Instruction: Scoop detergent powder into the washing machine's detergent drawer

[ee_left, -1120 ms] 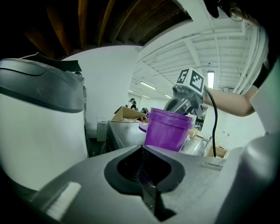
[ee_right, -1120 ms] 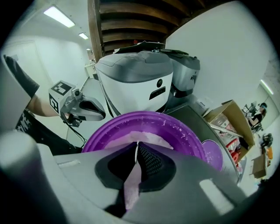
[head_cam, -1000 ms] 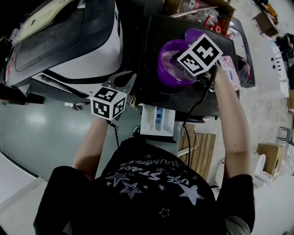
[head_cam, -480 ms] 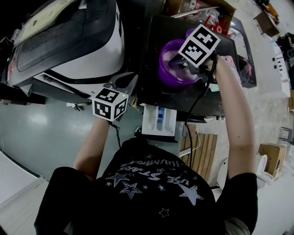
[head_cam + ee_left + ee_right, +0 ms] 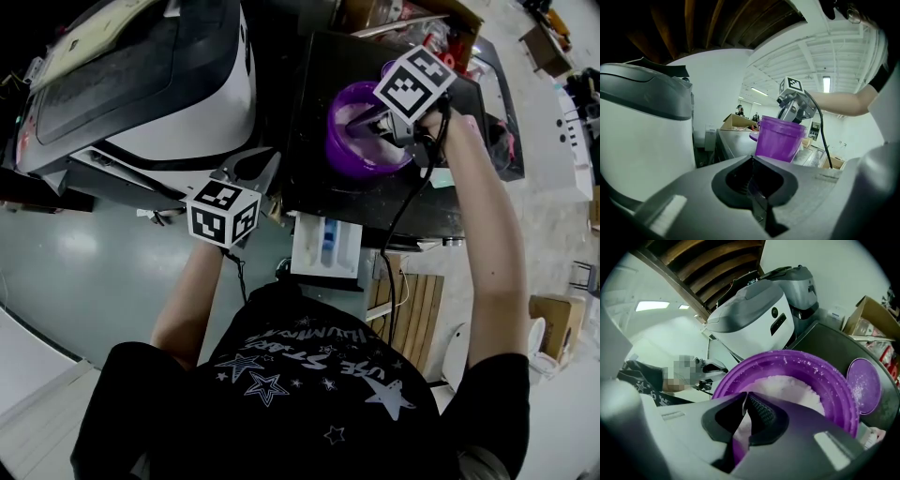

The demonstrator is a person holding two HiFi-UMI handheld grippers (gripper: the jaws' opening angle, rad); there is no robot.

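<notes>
Over the tub (image 5: 336, 141), which stands on the dark counter (image 5: 314, 192), the right gripper (image 5: 373, 122) reaches down into the opening toward the powder (image 5: 792, 385). Its fingers are drawn in to a narrow slit and clamp a thin pale strip at their tips; this is judged to be the handle of a scoop (image 5: 743, 405), whose bowl no view shows. In the last second this gripper has shifted from the near rim of the tub toward its far side and its marker cube has risen, which suggests a stroke through the powder, or the start of a lift. Whether the scoop holds a load cannot be told. The tub itself has stayed in place with its lid (image 5: 864, 380) just beside it. The drawer (image 5: 325, 246) stands pulled out below the near side of the tub, under the counter edge, and has not moved. The left gripper (image 5: 248, 169) has kept its station left of the tub, beside the washer (image 5: 187, 103), with its fingers together on nothing. The task is therefore at the loading step. Next, judged from this layout, the scoop must be lifted clear of the rim and carried level to the drawer; tilting it on the way would spill powder on the counter.
</notes>
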